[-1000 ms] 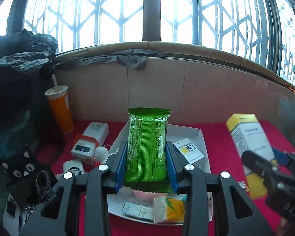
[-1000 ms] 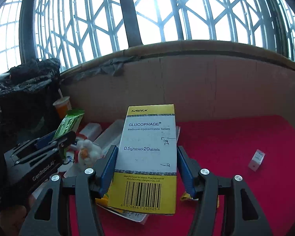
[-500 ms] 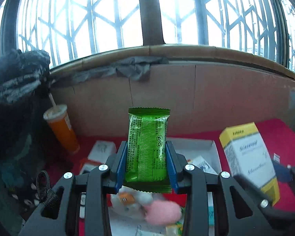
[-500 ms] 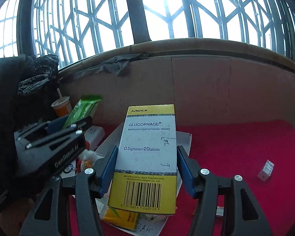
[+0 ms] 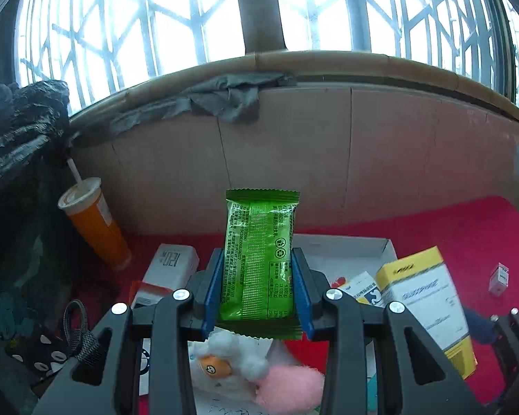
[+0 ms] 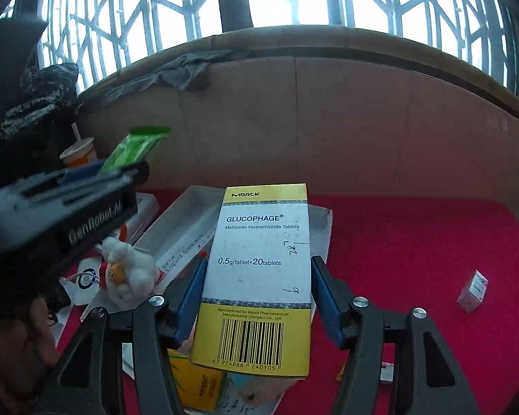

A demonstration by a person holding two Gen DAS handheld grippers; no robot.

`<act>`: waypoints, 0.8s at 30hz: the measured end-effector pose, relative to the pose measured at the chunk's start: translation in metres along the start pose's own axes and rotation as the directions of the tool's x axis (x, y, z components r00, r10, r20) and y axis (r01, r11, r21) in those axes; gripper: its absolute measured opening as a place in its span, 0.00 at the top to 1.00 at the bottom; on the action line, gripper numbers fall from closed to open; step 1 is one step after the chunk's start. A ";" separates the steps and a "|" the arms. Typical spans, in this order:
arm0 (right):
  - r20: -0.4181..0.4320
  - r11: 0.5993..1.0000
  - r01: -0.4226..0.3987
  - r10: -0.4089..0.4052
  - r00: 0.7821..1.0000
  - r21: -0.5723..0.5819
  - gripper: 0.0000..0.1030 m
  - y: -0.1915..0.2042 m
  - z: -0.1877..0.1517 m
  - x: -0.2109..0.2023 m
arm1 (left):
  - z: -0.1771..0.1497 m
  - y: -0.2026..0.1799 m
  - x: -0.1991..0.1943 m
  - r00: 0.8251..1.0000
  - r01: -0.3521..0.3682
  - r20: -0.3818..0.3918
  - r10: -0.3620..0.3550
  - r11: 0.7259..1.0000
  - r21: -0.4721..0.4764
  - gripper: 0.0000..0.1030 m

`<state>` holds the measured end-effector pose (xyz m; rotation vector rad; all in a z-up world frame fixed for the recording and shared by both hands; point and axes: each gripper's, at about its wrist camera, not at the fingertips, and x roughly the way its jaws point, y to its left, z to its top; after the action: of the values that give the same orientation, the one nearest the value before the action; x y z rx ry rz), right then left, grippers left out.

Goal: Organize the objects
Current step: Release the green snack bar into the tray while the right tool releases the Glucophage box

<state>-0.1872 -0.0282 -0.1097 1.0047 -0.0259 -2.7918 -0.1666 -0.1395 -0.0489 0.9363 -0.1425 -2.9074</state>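
Hiding tray (image 6: pixel 323 228) floor: Glucophage box (image 6: pixel 257 276); green packet (image 5: pixel 259 259) likewise

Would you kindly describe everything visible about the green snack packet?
The green snack packet is a glossy, sealed foil wrapper with crimped ends, its printed back seam and recycling marks facing the camera. It stands upright, lifted clear of the red table, clamped at its lower sides by the left tool. The right wrist view shows its top poking above that tool.

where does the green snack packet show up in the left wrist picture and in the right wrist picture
Left wrist view: green snack packet at centre, upright, clamped in the left gripper.
Right wrist view: upper left, tilted, above the left gripper's body.
Shared landmark: orange cup with a straw.
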 end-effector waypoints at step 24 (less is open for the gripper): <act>0.083 0.998 0.008 -0.013 0.996 0.063 0.09 -0.047 0.002 -0.039 | 0.000 0.003 -0.060 0.988 -0.044 0.144 0.051 0.997 -0.057 0.04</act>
<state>-0.1664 0.0249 -0.0871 0.9035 -0.1192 -2.8575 -0.1182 -0.1362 -0.0136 0.7022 -0.0948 -2.9185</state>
